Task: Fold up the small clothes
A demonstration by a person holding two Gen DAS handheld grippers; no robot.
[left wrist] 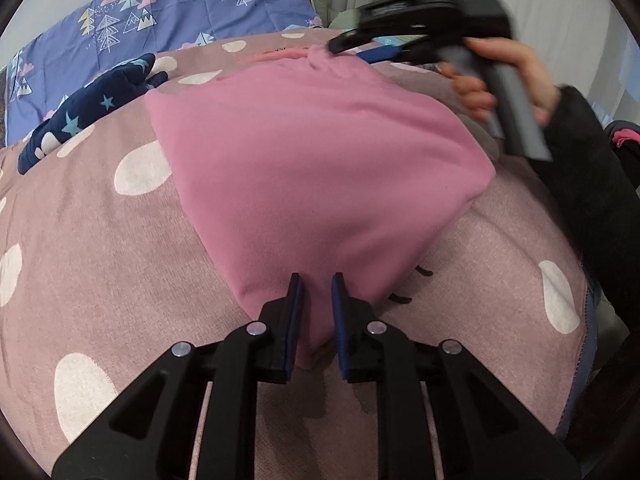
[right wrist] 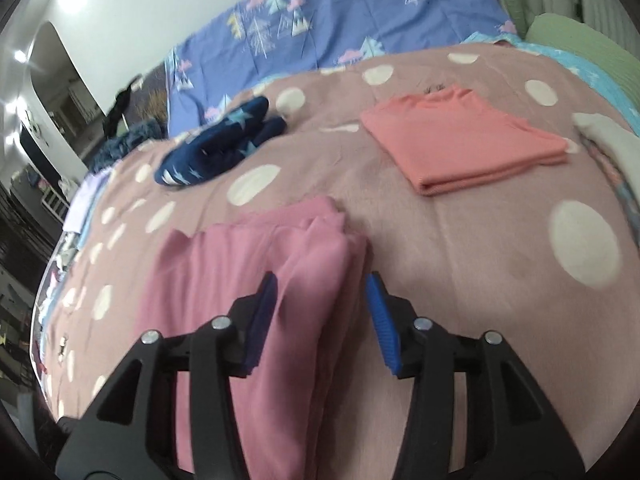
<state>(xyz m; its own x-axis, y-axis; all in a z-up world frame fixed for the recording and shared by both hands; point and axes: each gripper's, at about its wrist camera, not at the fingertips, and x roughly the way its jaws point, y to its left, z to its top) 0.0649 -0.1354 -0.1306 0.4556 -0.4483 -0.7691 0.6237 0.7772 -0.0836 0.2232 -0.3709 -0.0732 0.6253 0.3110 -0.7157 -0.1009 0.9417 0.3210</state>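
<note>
A folded pink garment (left wrist: pixel 316 168) lies on the mauve polka-dot blanket (left wrist: pixel 120 272). My left gripper (left wrist: pixel 317 280) sits at its near corner, and the cloth runs between the slightly parted pads; I cannot tell if they pinch it. My right gripper (left wrist: pixel 352 42) is at the garment's far edge, held by a hand (left wrist: pixel 516 80). In the right wrist view the right gripper (right wrist: pixel 322 280) is open, its pads astride the pink garment's (right wrist: pixel 256 264) folded edge.
A folded salmon garment (right wrist: pixel 460 140) lies further back on the blanket (right wrist: pixel 500 320). A crumpled navy star-print garment (right wrist: pixel 216 148) lies at the left and shows in the left wrist view (left wrist: pixel 92 108). A blue tree-print sheet (right wrist: pixel 340 16) lies behind. The bed edge drops off at the left.
</note>
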